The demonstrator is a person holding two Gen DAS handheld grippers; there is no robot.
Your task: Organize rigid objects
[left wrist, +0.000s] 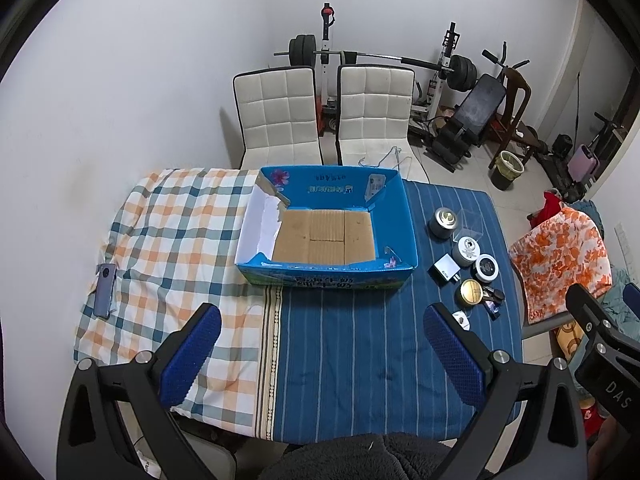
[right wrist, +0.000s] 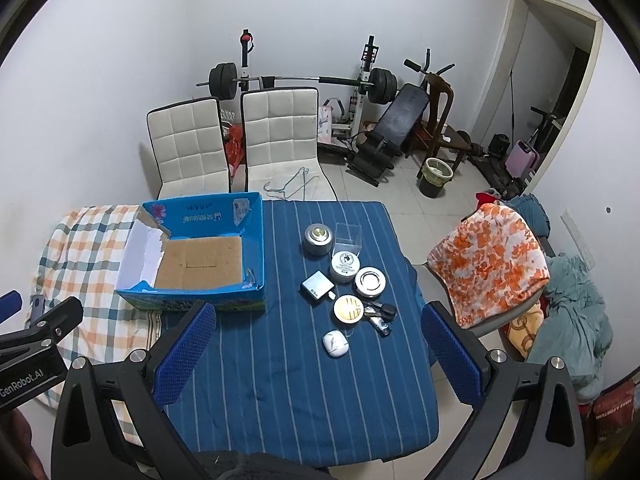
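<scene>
An open blue cardboard box [left wrist: 408, 232] [right wrist: 254, 240] with a bare brown floor stands on the table. To its right lie small rigid items on the blue striped cloth: a grey round tin [right wrist: 319, 239], a clear cup [right wrist: 348, 235], a white jar [right wrist: 345, 266], a silver round tin [right wrist: 371, 281], a gold-lidded tin [right wrist: 349, 308], a white charger [right wrist: 316, 285], keys [right wrist: 380, 315] and a white earbud case [right wrist: 335, 343]. My left gripper [left wrist: 320, 354] is open and empty, near the table's front edge. My right gripper [right wrist: 316, 354] is open and empty, just short of the earbud case.
A phone [left wrist: 105, 290] lies on the checked cloth at the table's left edge. Two white chairs [left wrist: 324, 116] stand behind the table. A chair draped with an orange floral cloth [right wrist: 492, 260] stands at the right. Weight-training gear [right wrist: 384, 136] lines the back wall.
</scene>
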